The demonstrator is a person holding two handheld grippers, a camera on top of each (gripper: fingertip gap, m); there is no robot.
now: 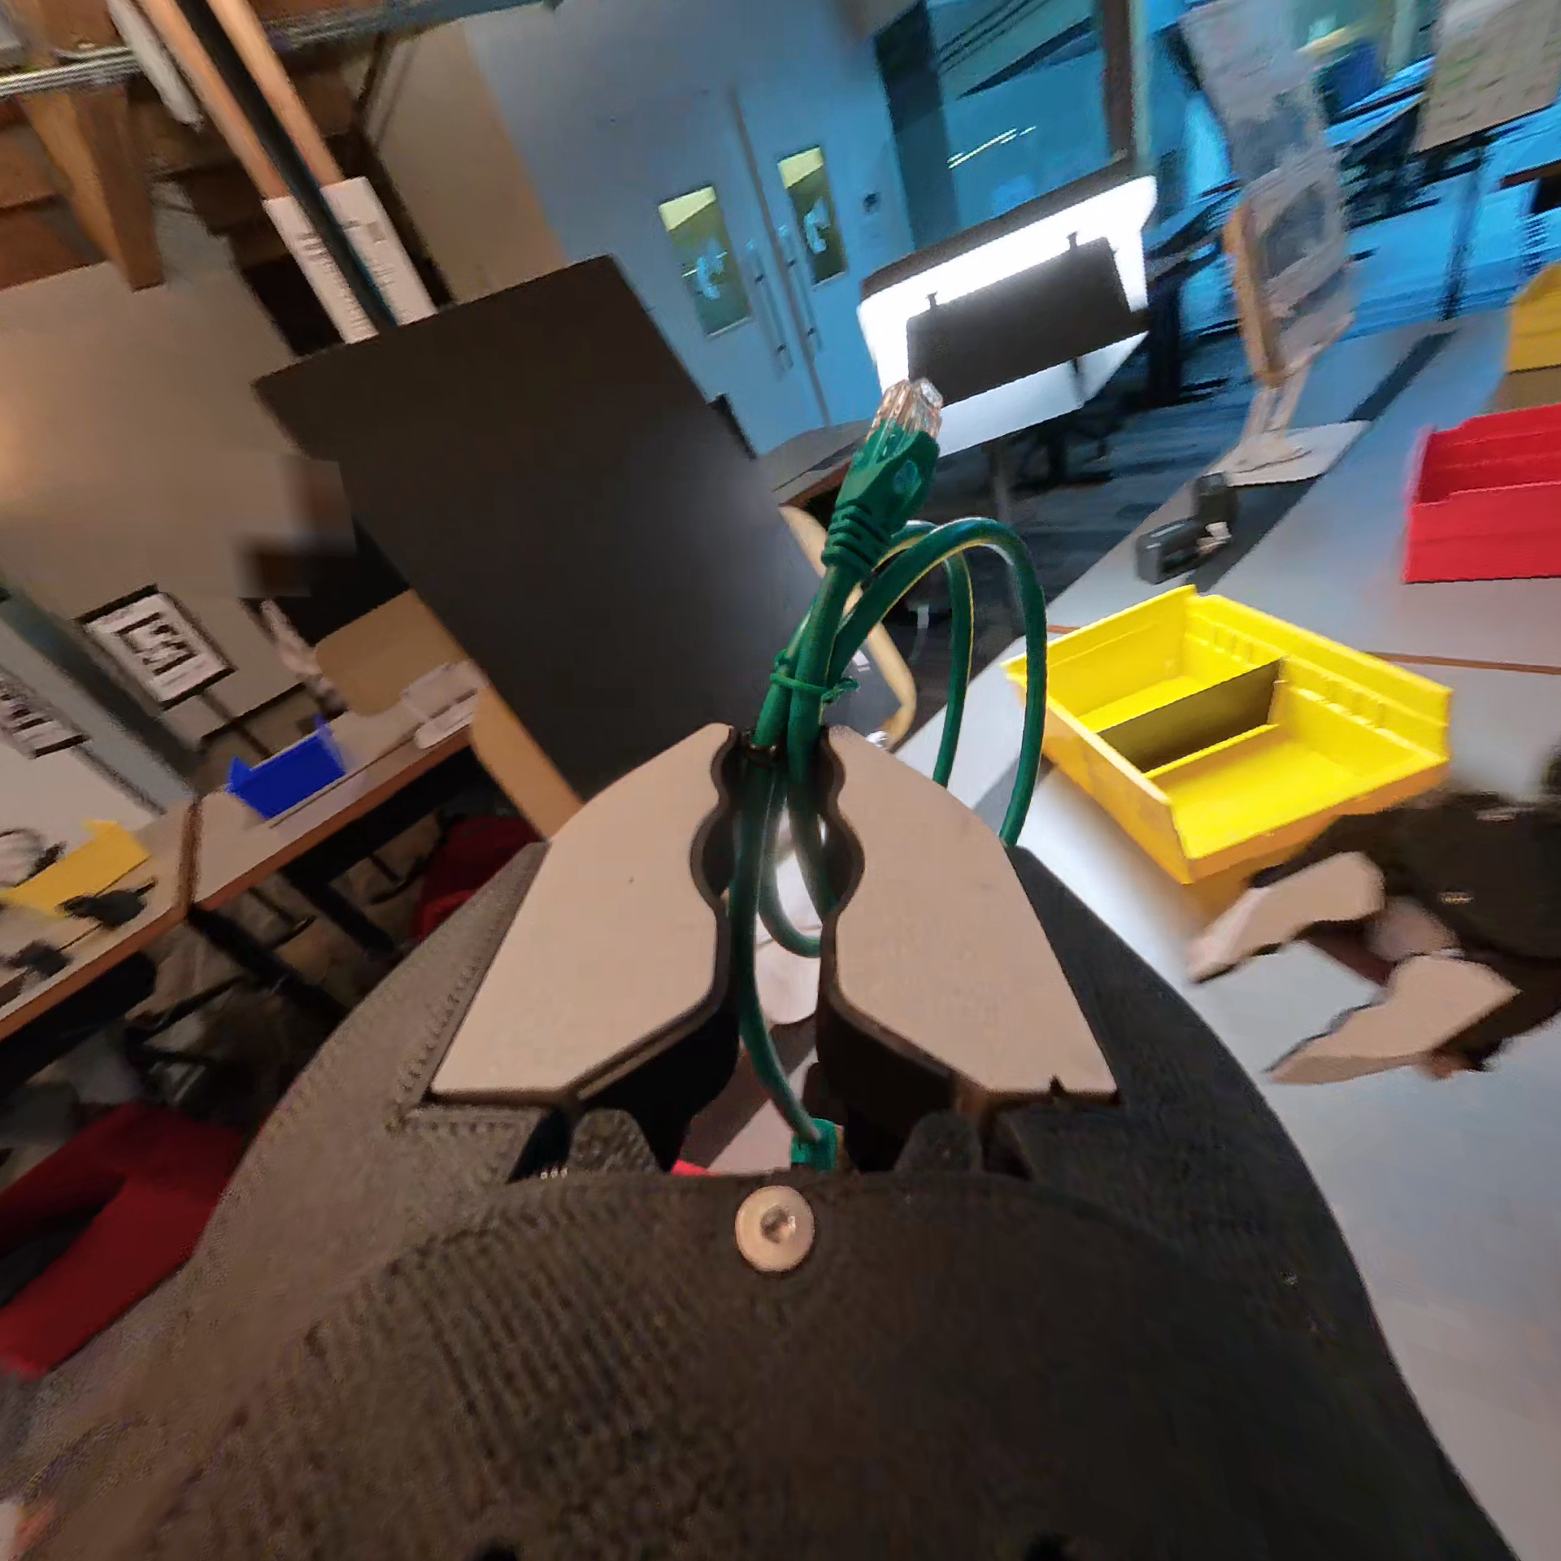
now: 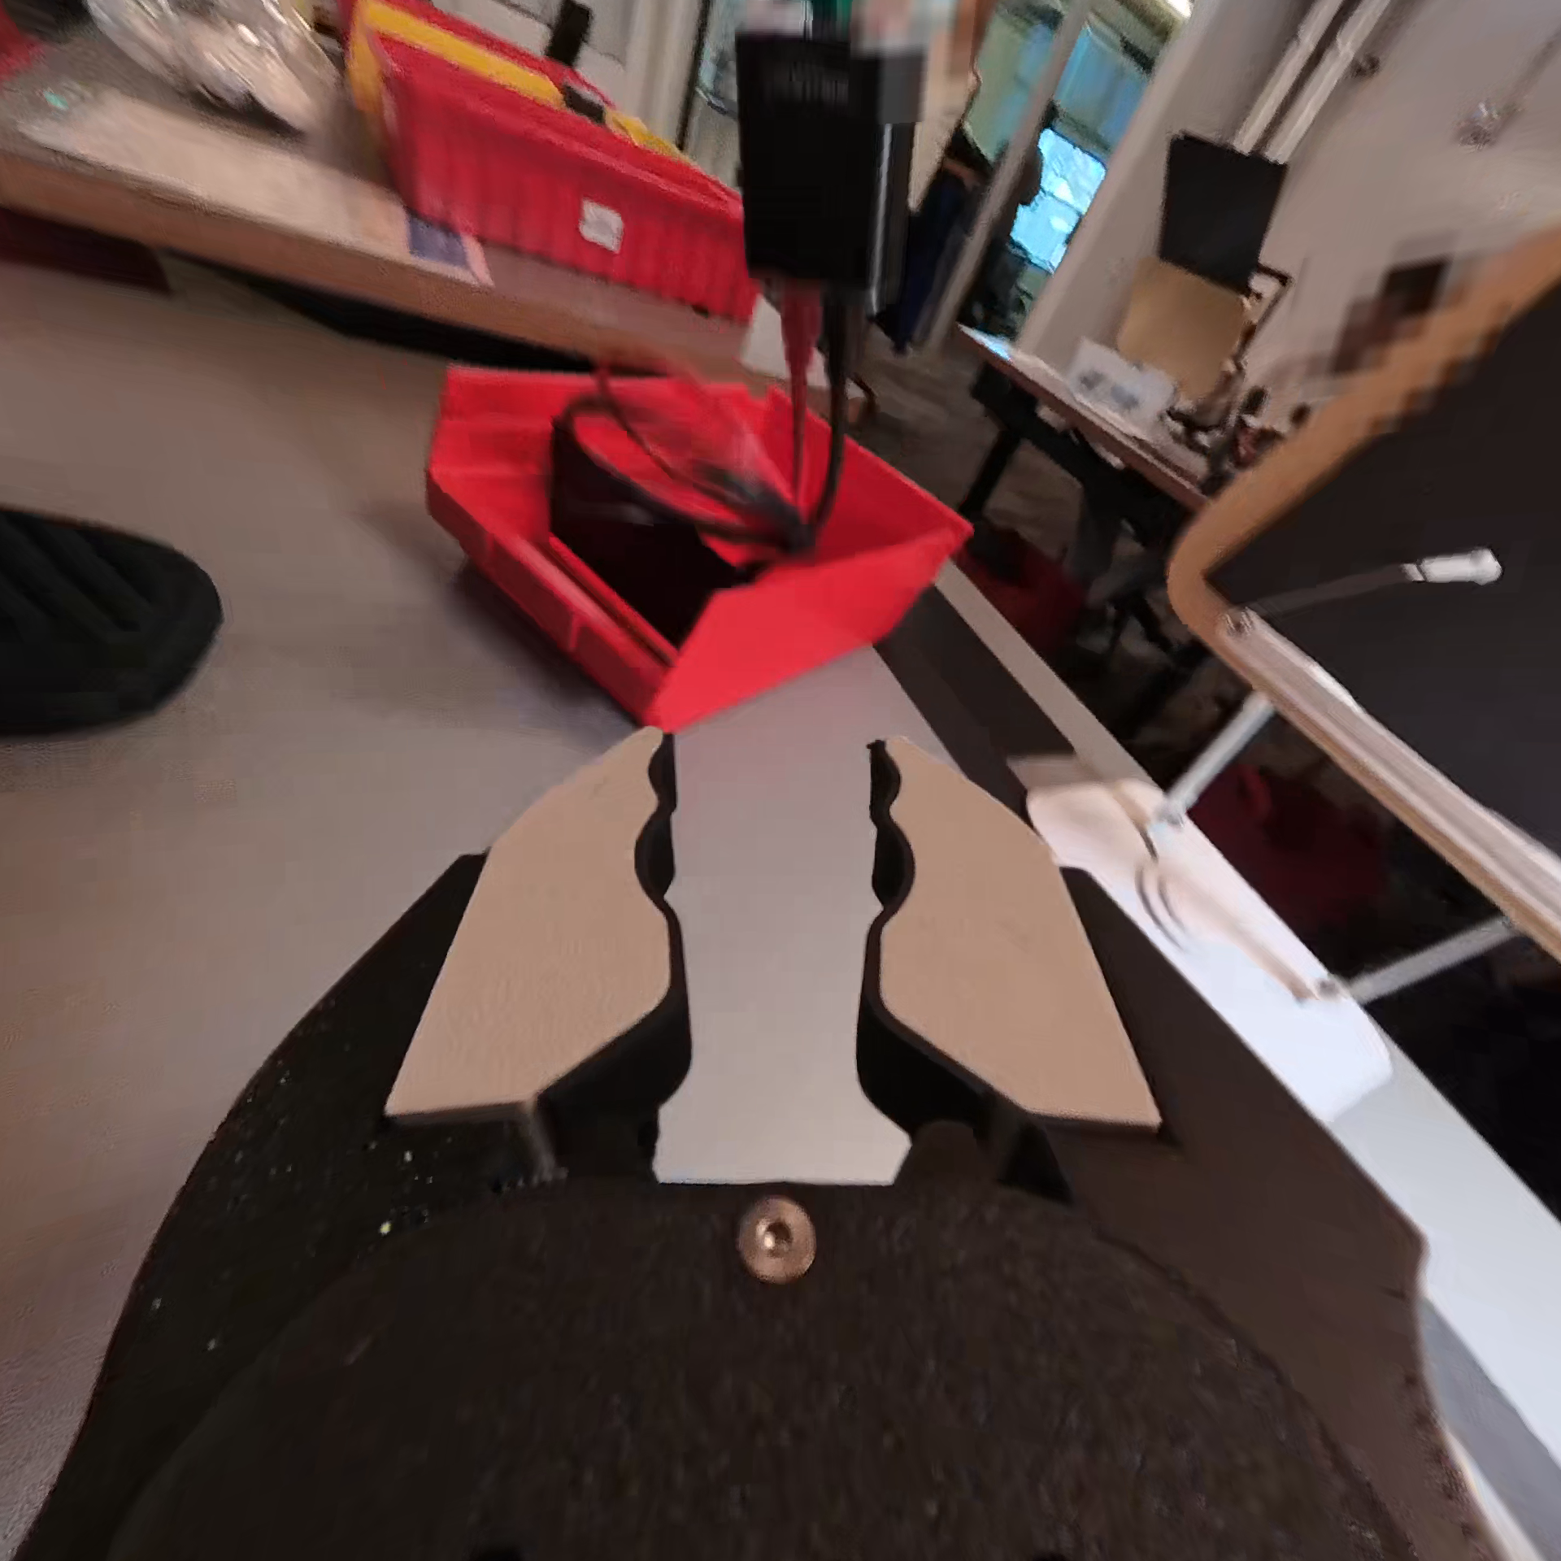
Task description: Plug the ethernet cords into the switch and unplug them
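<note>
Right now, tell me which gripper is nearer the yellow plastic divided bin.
Right. The right gripper hovers open just beside the yellow bin; the left gripper, clamping the green cord, sits farther back.

From my left camera I see a yellow bin with a dark divider resting on the grey bench, and a red bin farther back on it. A blue bin sits on another bench at the left, beside a tall black panel. My right camera shows an open red bin on the bench, dark cords trailing into it, with a larger red crate behind.
</note>
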